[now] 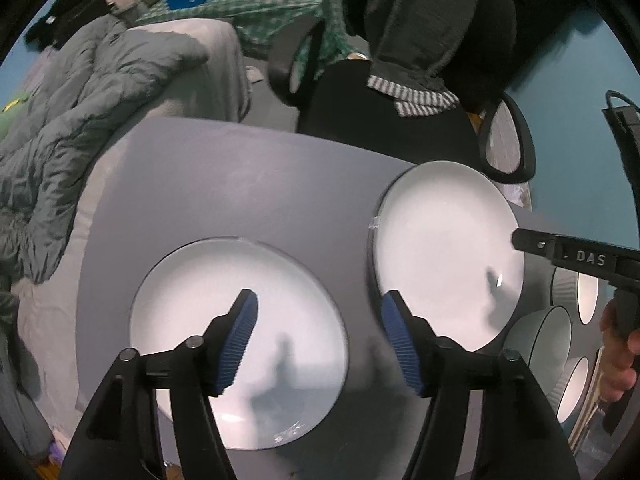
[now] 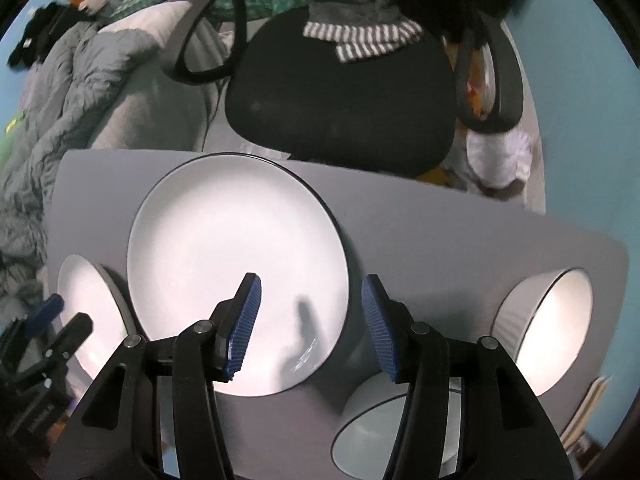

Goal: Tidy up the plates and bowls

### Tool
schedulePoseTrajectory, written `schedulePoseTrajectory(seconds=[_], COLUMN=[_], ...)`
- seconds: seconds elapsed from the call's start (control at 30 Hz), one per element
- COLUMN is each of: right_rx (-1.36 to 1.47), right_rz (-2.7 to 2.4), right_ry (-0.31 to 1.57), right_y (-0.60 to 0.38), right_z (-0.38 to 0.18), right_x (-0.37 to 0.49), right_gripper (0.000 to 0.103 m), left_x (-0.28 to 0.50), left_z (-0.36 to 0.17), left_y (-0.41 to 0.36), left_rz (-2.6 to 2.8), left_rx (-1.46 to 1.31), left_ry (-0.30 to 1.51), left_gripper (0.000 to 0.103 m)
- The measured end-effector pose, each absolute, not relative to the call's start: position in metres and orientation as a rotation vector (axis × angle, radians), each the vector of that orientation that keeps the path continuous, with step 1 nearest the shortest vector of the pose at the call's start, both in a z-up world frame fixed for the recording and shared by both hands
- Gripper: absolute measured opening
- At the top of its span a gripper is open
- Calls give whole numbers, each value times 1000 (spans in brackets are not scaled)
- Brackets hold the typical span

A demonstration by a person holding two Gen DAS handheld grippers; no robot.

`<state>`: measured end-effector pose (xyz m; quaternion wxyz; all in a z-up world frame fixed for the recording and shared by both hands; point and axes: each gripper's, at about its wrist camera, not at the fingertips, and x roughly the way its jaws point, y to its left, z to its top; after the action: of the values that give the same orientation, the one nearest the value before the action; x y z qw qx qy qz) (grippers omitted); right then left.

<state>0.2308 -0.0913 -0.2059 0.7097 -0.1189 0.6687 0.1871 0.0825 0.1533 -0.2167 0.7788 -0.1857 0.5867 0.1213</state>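
Observation:
Two white plates lie on a grey table (image 1: pixel 224 184). In the left wrist view the near plate (image 1: pixel 280 312) is under my open, empty left gripper (image 1: pixel 320 324), and the far plate (image 1: pixel 444 248) is to its right. My right gripper's finger (image 1: pixel 560 250) reaches over that far plate's right rim. In the right wrist view my open, empty right gripper (image 2: pixel 312 316) hovers over the right edge of the larger plate (image 2: pixel 224 248); the other plate (image 2: pixel 92 312) is at left. White ribbed bowls sit at right (image 2: pixel 548 320) and below (image 2: pixel 368 432).
A black office chair (image 2: pixel 340 92) with a grey garment stands behind the table. A bed with a grey quilt (image 1: pixel 72 128) is at left. Several bowls (image 1: pixel 560 340) crowd the table's right edge. My left gripper (image 2: pixel 48 332) shows at the far left.

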Motion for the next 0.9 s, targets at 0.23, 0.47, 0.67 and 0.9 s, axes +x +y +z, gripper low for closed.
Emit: schedulePoseTrajectory(seconds=[0.23,0.47,0.67,0.9], right_rx=[-449,-611,-692,-731], right_rz=[622,862,985,1044], right_ry=[1361,1303,1337,1398], right_y=[-43,23,72,109], right_z=[-178,-180,-209,-243], right_x=[206,174,154,137], right_gripper=[55,57,57,57], left_x=[39,-6,-37,-56], left_z=[-219,-233,-251,-274], left_y=[183,218,243,255], left_rz=[360,483,571,596], left_rx=[-475,-613,-711,-773], left_ry=[1264,1270,1273,1290], left_gripper=[71,71,71,71])
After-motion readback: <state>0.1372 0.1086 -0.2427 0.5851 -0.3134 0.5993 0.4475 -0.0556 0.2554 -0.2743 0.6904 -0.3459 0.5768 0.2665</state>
